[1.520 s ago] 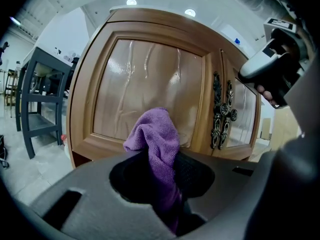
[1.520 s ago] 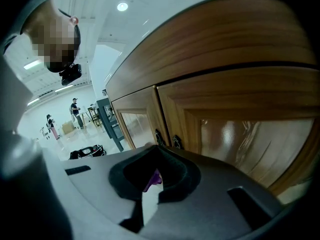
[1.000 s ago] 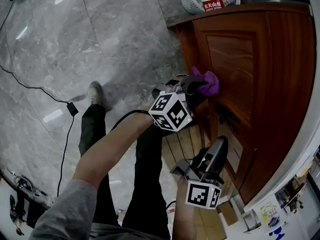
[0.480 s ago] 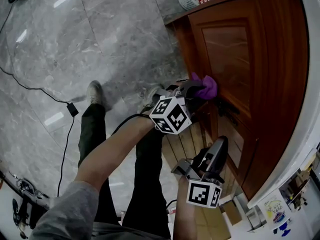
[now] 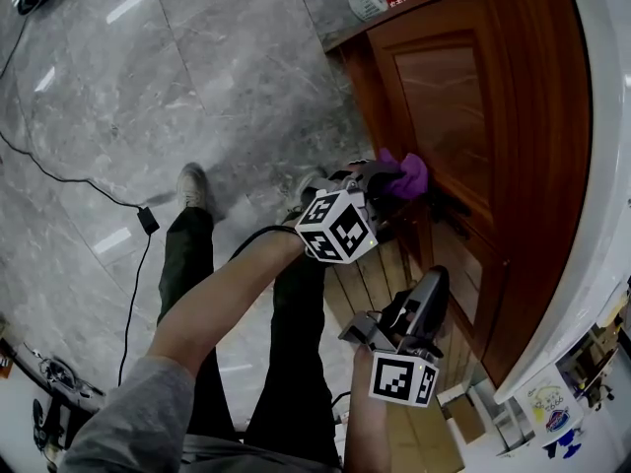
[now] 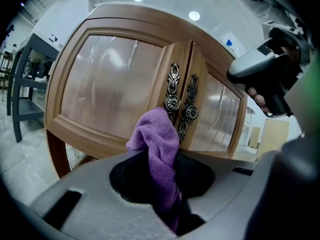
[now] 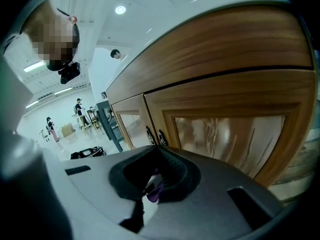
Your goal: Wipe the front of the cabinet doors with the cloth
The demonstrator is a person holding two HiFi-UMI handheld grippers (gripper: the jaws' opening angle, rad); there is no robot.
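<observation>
**Spotter:** Head view first. Where is the cloth?

**Operator:** The purple cloth [image 5: 412,175] sticks out of my left gripper [image 5: 386,177]. Its free end is at the cabinet doors [image 5: 449,97], close by the dark handles [image 5: 449,210]. I judge it is touching the wood there. My right gripper [image 5: 432,286] hangs lower and further from the doors, so the left is the nearer 1.

**Spotter:** And the left gripper view?

**Operator:** The jaws are clamped on the cloth. It runs lengthwise straight out ahead of them, and its tip overlaps the left of the 2 handles, at the seam. The door panels spread to either side, so I judge the next stroke goes sideways off that seam.

**Spotter:** Right gripper view?

**Operator:** The jaws are drawn together, gripping nothing that I can name. A sliver of purple shows in the slit, too small to tell what it is. The doors lie ahead, apart from the jaws.
</observation>
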